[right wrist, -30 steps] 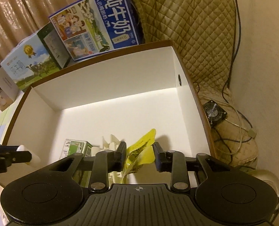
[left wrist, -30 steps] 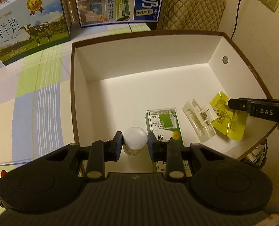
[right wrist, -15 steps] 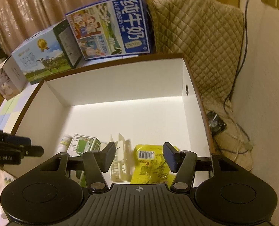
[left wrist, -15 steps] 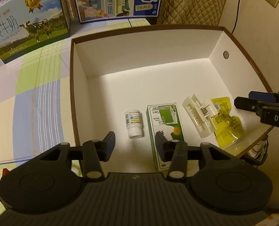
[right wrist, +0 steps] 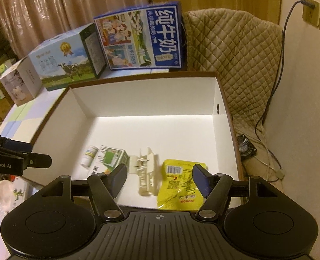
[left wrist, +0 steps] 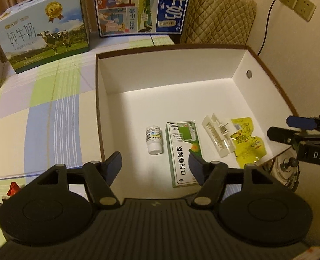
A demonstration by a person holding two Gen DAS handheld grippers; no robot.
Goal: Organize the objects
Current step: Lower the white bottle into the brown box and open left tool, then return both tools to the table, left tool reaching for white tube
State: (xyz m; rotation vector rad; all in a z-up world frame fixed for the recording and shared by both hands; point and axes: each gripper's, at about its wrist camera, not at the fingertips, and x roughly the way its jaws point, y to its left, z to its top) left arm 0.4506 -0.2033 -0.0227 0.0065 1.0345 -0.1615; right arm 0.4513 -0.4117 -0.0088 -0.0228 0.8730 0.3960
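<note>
A white box with a brown rim [left wrist: 99,99] [right wrist: 224,112] holds a row of things near its front edge: a small white bottle [left wrist: 153,139] [right wrist: 88,156] on its side, a green and white carton [left wrist: 183,151] [right wrist: 109,158] lying flat, a cream hair claw clip [left wrist: 218,137] [right wrist: 145,170] and a yellow pouch [left wrist: 247,143] [right wrist: 181,184]. My left gripper [left wrist: 154,166] is open and empty above the box's front edge, over the bottle and carton. My right gripper [right wrist: 160,178] is open and empty above the clip and pouch.
Two milk cartons' boxes [left wrist: 43,36] [left wrist: 142,6] stand behind the white box on a checked tablecloth [left wrist: 41,112]. A quilted chair [right wrist: 235,49] stands at the right by the wall, with a cable and a small fan [right wrist: 246,148] on the floor.
Both grippers opened and let go: the bottle now lies in the box, the pouch lies flat beside the clip. Both grippers have pulled back and up.
</note>
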